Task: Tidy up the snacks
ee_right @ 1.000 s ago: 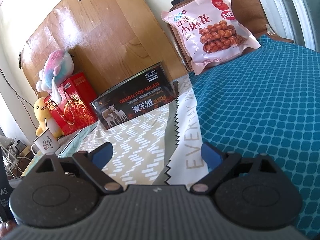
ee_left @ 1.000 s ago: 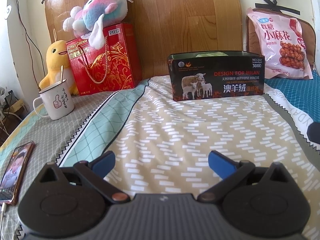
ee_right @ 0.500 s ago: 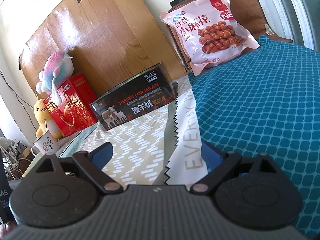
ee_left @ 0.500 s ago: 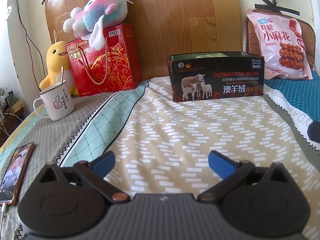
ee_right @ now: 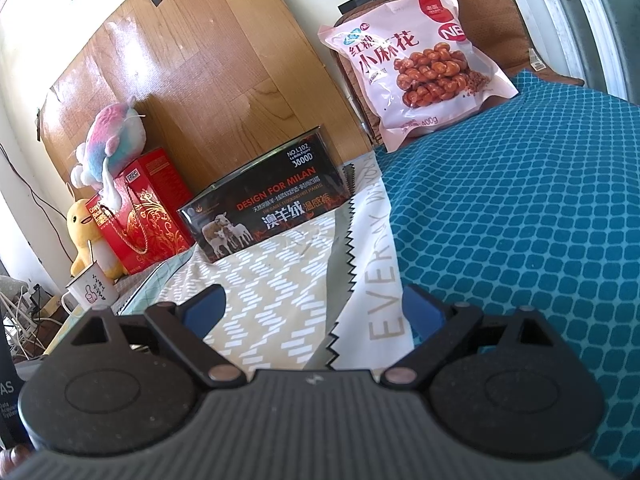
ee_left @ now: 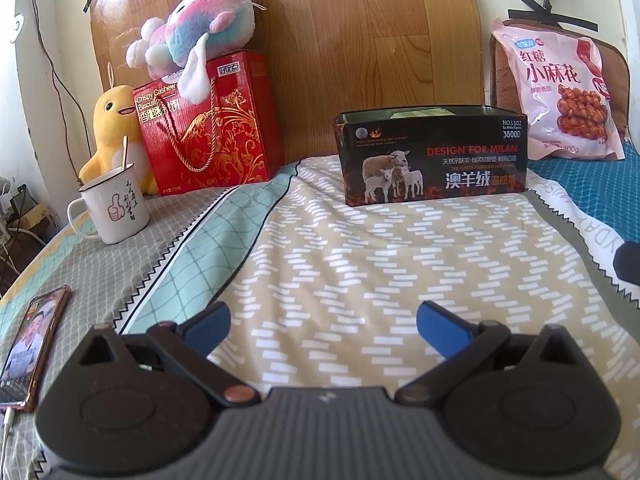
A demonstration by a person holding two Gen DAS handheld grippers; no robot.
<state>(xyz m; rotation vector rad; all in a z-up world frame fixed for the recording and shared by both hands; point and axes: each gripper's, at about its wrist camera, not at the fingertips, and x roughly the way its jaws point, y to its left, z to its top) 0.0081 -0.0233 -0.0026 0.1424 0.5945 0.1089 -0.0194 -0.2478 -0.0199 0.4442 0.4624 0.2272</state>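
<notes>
Far ahead of the right gripper [ee_right: 314, 306], the pink snack bag [ee_right: 416, 66] leans upright against a brown cushion [ee_right: 486, 8], untouched. Ahead and left sits the open black tin [ee_right: 266, 210]; something pale green shows inside it from the left view. The red biscuit box [ee_left: 208, 124] stands further left. Both the right and the left gripper [ee_left: 323, 320] hang empty, jaws wide apart. Judging by this, sorting has barely begun.
</notes>
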